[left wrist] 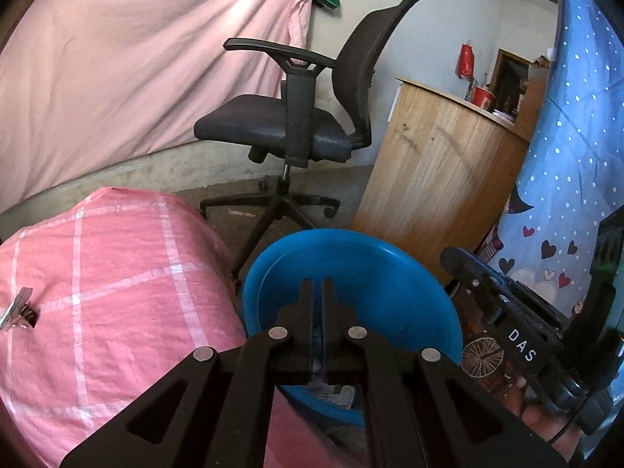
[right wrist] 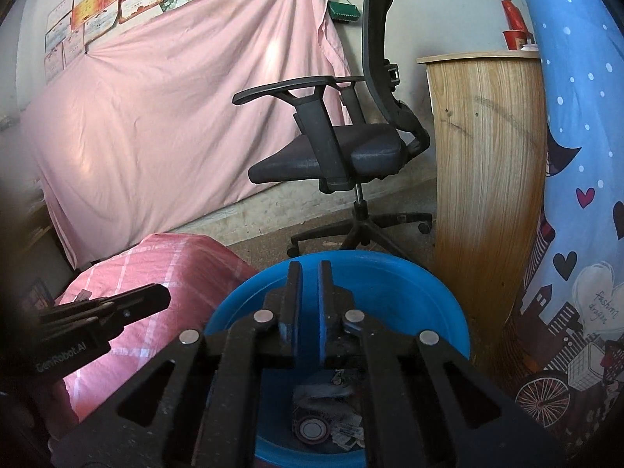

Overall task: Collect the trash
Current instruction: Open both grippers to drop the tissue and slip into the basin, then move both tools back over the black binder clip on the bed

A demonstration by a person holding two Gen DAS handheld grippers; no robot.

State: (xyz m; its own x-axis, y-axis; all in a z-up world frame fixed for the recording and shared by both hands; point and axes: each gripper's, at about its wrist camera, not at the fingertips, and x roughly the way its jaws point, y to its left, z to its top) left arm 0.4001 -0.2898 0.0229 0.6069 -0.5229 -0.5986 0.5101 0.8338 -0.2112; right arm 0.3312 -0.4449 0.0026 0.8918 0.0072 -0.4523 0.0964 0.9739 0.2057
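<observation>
Scanning left to right, left wrist view: pink sheet (left wrist: 128, 58) hung over the wall fills upper left. Below it, lower left, one pink checked bundle (left wrist: 105, 280) with one metal binder clip (left wrist: 17, 308) on its left edge. Centre: one black office chair (left wrist: 304, 117) on a bare concrete floor (left wrist: 234, 191). Bottom centre: one blue basin (left wrist: 351, 273), just beside the bundle, in front of one wooden cabinet (left wrist: 440, 167) at centre right. Far right: blue cloth (left wrist: 577, 136) with dots and hearts.

Left tongs (left wrist: 316, 288) hang over the basin, fingers nearly touching with only a thin slit between, nothing held. Right tongs (left wrist: 464, 263) enter from lower right; state unreadable there.

Right wrist view: certificates (right wrist: 101, 4) pinned at upper left above the sheet. Right tongs (right wrist: 310, 273) sit over the basin, clenched to a narrow gap, holding nothing. Trash (right wrist: 327, 413) lies in the basin bottom, bottom centre: crumpled paper, one round lid-like piece, small scraps; exact count unclear. One red cup (right wrist: 514, 38) on the cabinet top, upper right.
</observation>
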